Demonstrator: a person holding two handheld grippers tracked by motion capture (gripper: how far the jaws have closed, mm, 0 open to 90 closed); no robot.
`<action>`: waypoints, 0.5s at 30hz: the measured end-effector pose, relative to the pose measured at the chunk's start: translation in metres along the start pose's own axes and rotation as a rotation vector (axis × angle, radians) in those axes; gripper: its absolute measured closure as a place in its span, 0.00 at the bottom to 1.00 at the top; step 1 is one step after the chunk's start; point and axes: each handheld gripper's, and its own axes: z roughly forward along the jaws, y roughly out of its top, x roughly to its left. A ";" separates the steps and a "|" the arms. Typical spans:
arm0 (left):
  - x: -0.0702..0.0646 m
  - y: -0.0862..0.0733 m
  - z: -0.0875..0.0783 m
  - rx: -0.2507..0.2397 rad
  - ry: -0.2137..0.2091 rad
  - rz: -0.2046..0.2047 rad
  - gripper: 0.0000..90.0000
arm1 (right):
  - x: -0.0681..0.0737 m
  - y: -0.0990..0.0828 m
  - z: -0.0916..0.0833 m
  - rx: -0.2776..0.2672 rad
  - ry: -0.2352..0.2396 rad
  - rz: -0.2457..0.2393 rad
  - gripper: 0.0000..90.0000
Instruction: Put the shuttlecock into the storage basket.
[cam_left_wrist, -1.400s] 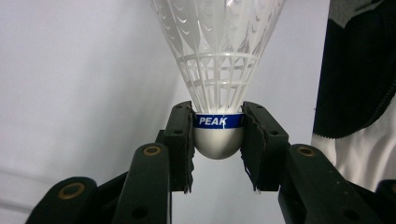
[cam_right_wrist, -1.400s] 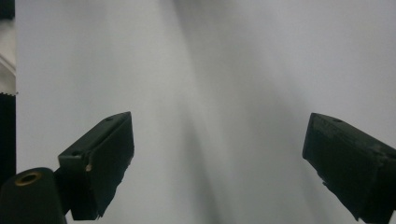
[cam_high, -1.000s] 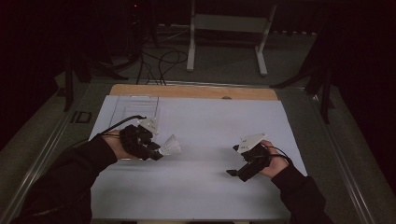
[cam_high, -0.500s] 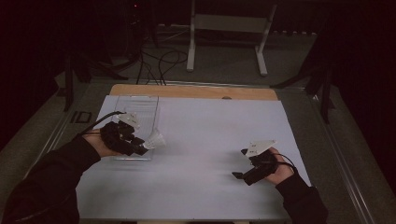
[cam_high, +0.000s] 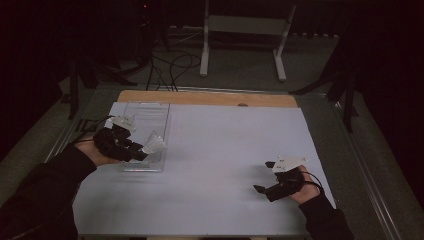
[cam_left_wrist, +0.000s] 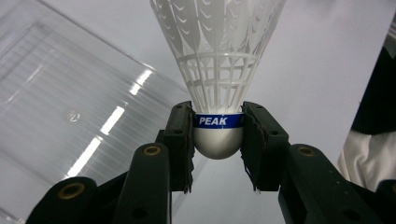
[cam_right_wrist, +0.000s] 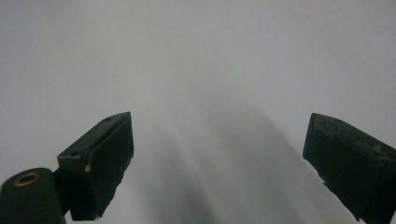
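A white plastic shuttlecock (cam_left_wrist: 219, 70) with a blue band reading PEAK sits between the two black jaws of my left gripper (cam_left_wrist: 218, 135), which is shut on its rounded cork base. From above, the left gripper (cam_high: 137, 150) holds the shuttlecock (cam_high: 154, 143) over the near right part of a clear plastic tray (cam_high: 145, 117). That ribbed tray (cam_left_wrist: 60, 112) lies below and to the left in the left gripper view. My right gripper (cam_high: 264, 177) rests low at the table's right, jaws wide apart. The right gripper (cam_right_wrist: 219, 154) has nothing between its jaws, just the white sheet.
A white sheet (cam_high: 225, 150) covers the table, with a strip of bare wood (cam_high: 210, 97) at the far edge. Beyond the table stand a white metal frame (cam_high: 245, 30) and loose cables (cam_high: 170, 65) on the dark floor.
My left hand has carried the shuttlecock leftward from mid-table to over the clear tray. My right hand has drifted right and toward the near edge, jaws still apart.
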 end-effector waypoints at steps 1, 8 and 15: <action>0.001 -0.001 0.000 -0.002 0.004 -0.001 0.73 | 0.000 -0.001 0.000 -0.004 -0.007 0.000 0.10; 0.007 -0.006 -0.005 -0.015 0.027 -0.038 0.73 | 0.003 -0.010 0.004 -0.023 -0.017 0.013 0.10; 0.012 -0.009 -0.011 -0.040 0.056 -0.073 0.73 | 0.007 -0.015 0.006 -0.020 -0.043 0.015 0.10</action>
